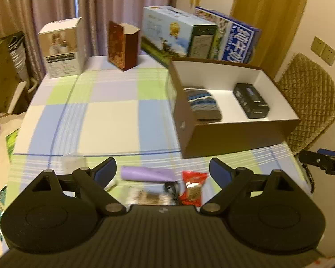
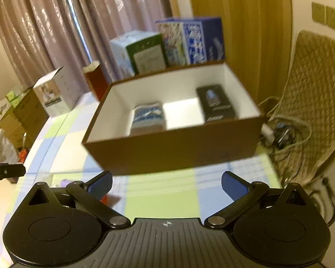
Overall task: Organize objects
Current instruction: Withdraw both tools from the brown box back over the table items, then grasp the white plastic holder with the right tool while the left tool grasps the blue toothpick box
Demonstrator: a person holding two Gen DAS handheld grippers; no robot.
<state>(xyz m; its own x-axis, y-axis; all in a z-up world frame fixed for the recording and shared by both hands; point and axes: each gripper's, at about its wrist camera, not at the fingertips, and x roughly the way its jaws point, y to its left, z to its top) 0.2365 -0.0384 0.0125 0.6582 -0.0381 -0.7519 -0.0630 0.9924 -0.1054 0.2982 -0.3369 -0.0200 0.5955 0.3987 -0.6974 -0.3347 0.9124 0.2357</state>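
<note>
Brown box sits on the counter to collect things — socks already inside. Left hand-held gripper gapes wide over a purple roll and red packet; right hand-held gripper spread, empty.

Curtains: pale mauve drapes behind the table, a golden one further right.
Chair: quilted tan cover, beside the table's right edge.
Wall sockets: two plates above the chair.
Cables: a tangle on the chair seat (details blurred).
Tablecloth: checked green, blue and white.
</note>
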